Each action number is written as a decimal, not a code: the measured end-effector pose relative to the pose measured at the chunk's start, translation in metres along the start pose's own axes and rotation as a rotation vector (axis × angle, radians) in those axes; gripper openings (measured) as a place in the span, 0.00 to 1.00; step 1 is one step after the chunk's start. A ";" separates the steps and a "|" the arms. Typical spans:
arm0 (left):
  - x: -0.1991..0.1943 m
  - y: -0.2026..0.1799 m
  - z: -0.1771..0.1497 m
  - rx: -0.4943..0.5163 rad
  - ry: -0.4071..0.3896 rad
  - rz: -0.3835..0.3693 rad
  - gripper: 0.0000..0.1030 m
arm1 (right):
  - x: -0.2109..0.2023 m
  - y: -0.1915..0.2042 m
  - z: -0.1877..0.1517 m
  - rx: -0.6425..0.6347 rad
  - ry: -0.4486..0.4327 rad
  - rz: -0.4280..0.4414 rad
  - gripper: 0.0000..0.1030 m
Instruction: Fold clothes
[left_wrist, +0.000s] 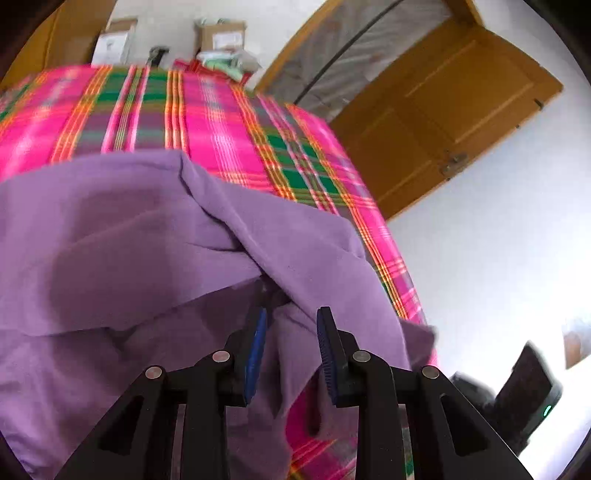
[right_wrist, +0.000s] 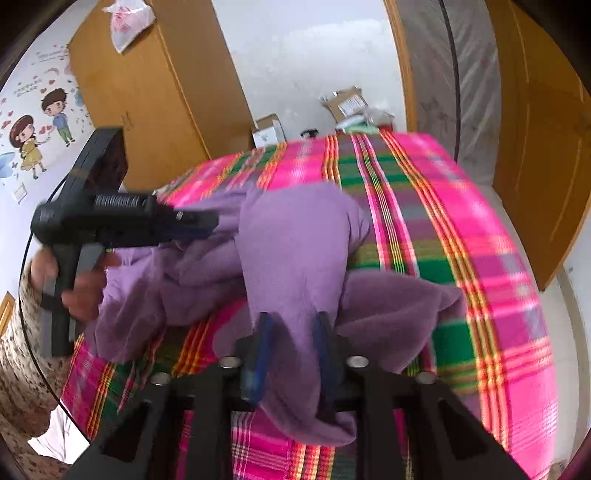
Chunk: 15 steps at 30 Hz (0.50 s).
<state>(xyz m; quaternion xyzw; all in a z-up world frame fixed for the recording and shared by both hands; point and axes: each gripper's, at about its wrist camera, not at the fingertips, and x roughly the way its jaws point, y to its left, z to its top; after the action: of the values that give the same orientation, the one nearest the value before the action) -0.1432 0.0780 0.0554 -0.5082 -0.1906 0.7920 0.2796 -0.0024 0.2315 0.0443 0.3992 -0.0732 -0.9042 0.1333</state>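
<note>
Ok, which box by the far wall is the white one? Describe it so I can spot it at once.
Start at the bed with the pink and green plaid cover and look past its far edge to the wall. Two boxes sit there on the floor. The white box is the one nearer the wooden wardrobe; its neighbour, the brown box, is plain cardboard with a label.

Purple garment (right_wrist: 295, 240); pink-green plaid bedspread (right_wrist: 461, 240); blue-padded black tongs (left_wrist: 291, 332).

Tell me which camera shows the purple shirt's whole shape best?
The right wrist view: the purple garment shows nearly whole, bunched on the plaid bedspread. The left wrist view shows only close-up, blurry folds.
</note>
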 end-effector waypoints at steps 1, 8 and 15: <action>0.002 0.001 0.002 -0.023 -0.007 -0.003 0.28 | 0.002 0.000 -0.004 0.006 0.008 0.002 0.09; 0.021 0.009 0.017 -0.109 0.009 -0.018 0.28 | -0.015 -0.004 -0.011 0.013 -0.031 0.023 0.07; 0.039 0.008 0.026 -0.160 0.065 -0.117 0.28 | -0.037 -0.013 0.006 0.003 -0.072 0.061 0.07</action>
<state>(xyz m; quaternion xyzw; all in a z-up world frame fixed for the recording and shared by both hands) -0.1815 0.0966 0.0340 -0.5423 -0.2736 0.7396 0.2899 0.0149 0.2555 0.0710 0.3642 -0.0912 -0.9134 0.1575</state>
